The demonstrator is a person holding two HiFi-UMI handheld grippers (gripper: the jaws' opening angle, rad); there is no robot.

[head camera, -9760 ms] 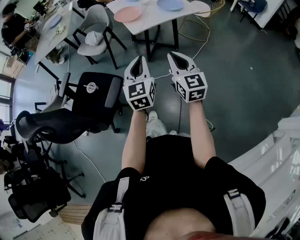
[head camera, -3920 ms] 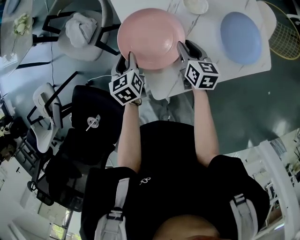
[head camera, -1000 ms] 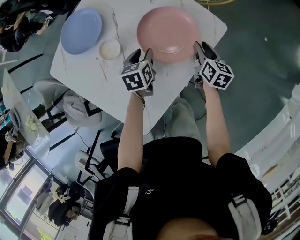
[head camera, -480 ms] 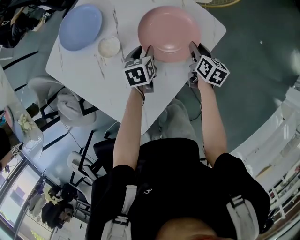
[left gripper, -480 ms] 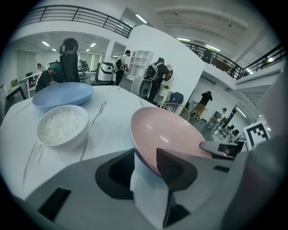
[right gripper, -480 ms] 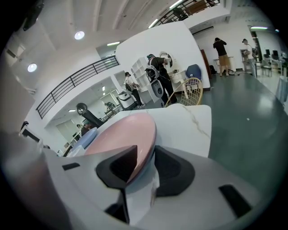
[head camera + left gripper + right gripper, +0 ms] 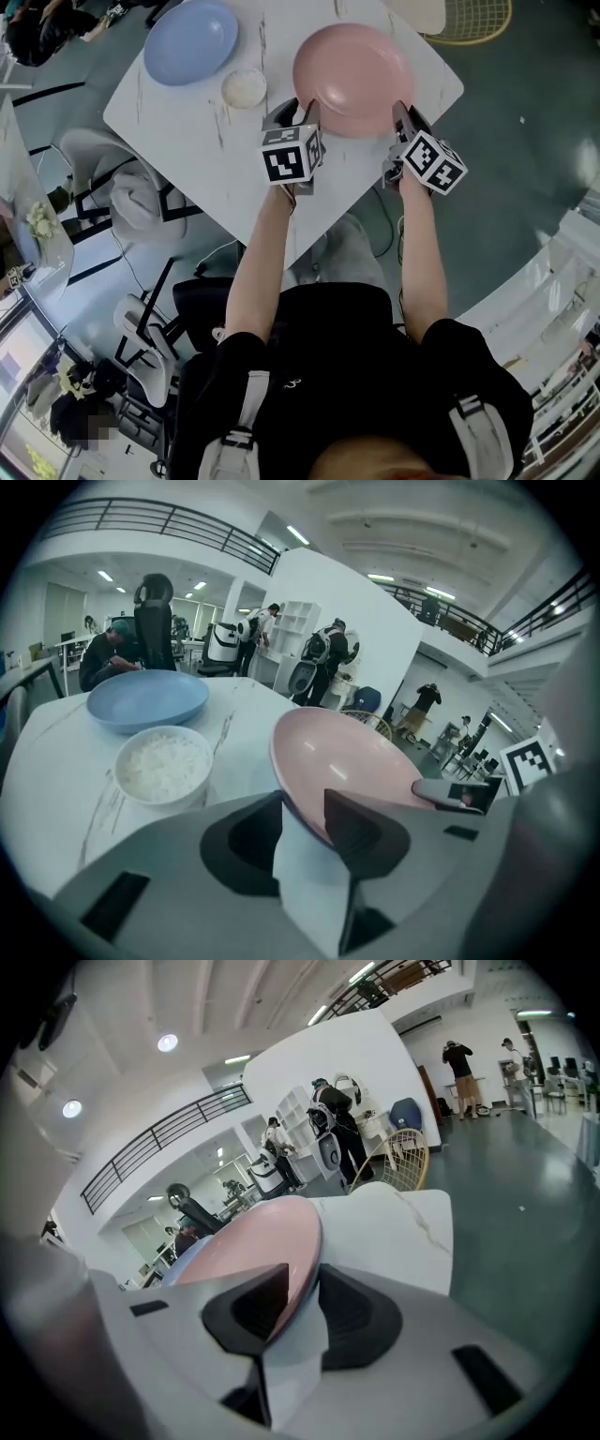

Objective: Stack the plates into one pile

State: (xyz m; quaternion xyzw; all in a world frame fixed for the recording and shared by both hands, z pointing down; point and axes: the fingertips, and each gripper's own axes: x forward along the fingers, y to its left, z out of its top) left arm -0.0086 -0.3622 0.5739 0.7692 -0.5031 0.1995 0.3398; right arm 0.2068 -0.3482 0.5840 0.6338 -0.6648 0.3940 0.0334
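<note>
Head view: two claws closed in on a pink plate (image 7: 353,66) at the table's (image 7: 206,131) near right edge.

The left gripper (image 7: 296,108) and right gripper (image 7: 403,114) stood at opposite sides of the plate, each with its rim between the jaws. Both pairs of jaws were closing, with a gap left, so neither had clamped yet. A blue plate (image 7: 191,40) lay well apart by the far left edge. A bowl of rice (image 7: 245,87) sat between the plates.
</note>
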